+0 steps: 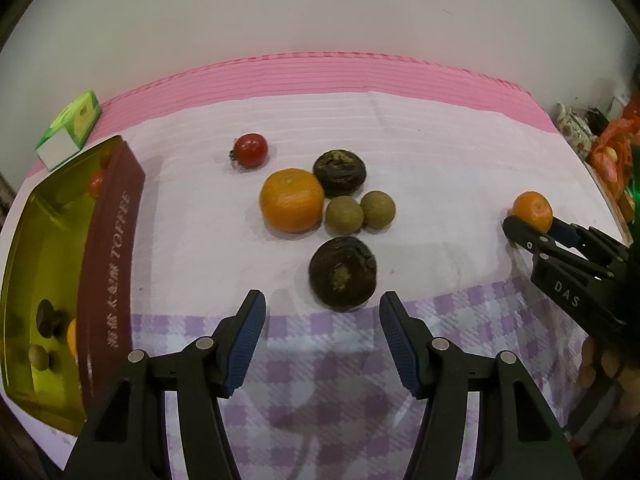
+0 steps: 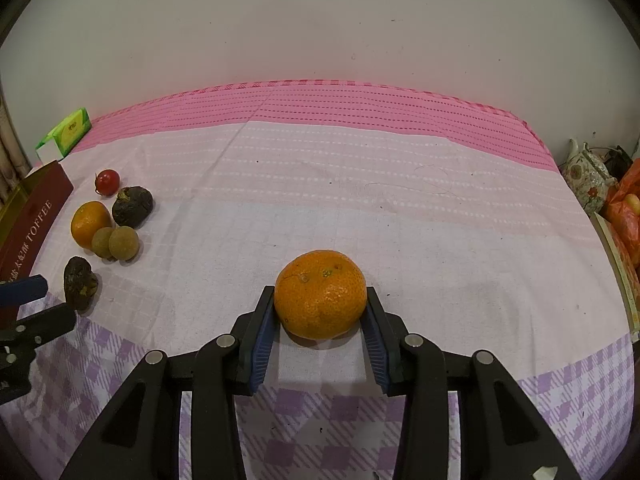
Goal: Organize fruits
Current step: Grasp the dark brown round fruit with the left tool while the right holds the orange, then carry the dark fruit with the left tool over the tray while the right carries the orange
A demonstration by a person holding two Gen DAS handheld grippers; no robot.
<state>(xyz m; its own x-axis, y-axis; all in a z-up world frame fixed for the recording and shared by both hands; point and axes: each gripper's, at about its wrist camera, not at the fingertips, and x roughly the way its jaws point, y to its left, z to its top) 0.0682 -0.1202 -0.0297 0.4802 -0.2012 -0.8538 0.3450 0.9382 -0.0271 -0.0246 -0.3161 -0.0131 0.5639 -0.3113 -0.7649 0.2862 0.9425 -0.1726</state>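
My left gripper (image 1: 322, 299) is open and empty, just short of a dark wrinkled fruit (image 1: 343, 274) on the cloth. Beyond that lie a large orange (image 1: 292, 201), two brown-green round fruits (image 1: 344, 216), a second dark fruit (image 1: 339, 173) and a red tomato (image 1: 251, 150). Far right, my right gripper (image 1: 534, 226) is shut on a small orange (image 1: 533, 210). In the right wrist view both blue pads press the sides of this orange (image 2: 320, 294), which sits low on the cloth between the fingers of the right gripper (image 2: 320, 300).
A maroon TOFFEE tin (image 1: 108, 264) with a shiny gold inside stands at the left. A green tissue pack (image 1: 70, 128) lies behind it. A flowered teapot (image 2: 588, 176) and an orange bag (image 2: 624, 208) crowd the right edge. A pale wall runs behind the table.
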